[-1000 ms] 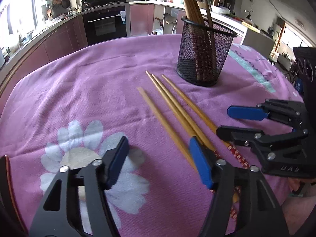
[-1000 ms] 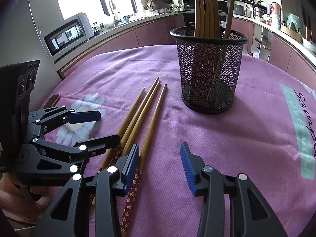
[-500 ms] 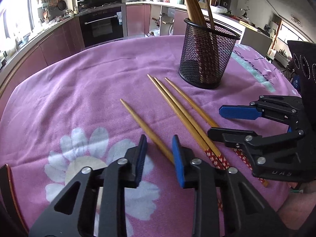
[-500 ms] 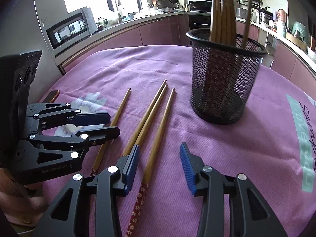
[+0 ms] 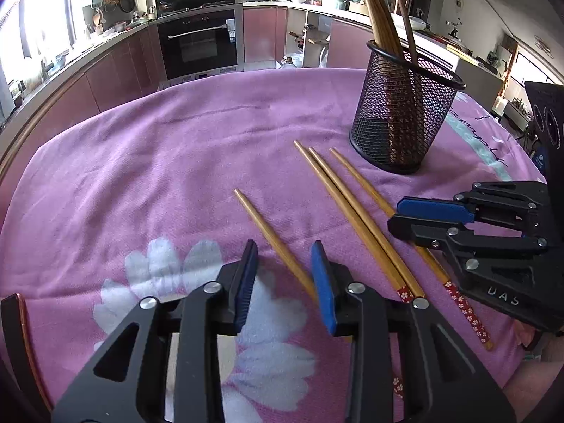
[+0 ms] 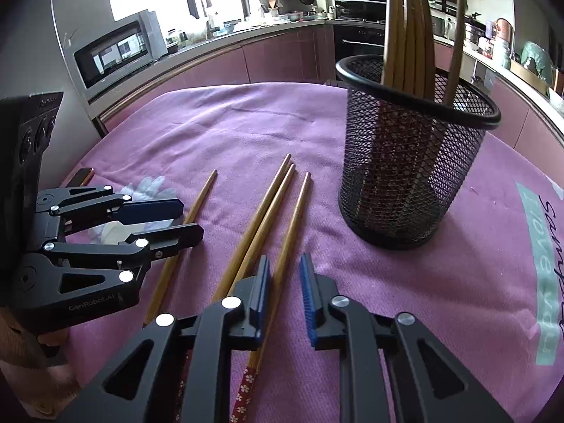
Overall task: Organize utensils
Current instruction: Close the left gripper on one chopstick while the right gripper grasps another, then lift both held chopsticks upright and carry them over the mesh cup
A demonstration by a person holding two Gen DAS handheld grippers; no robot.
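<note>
Left view: left gripper point(image 5: 283, 275) has just been closing around the lone chopstick point(image 5: 271, 236) left of the cup point(image 5: 405, 112) (pads not touching).

Right view: right gripper point(image 6: 284, 287), just closing, straddles the chopstick nearest the cup point(image 6: 294, 225), ungripped. Next: pinch, lift, drop in.

The tops of the chopsticks point(image 6: 410, 35) in the holder point(image 6: 416, 162) are running off the frame; gripper bodies are hiding the loose ones' patterned ends.
</note>
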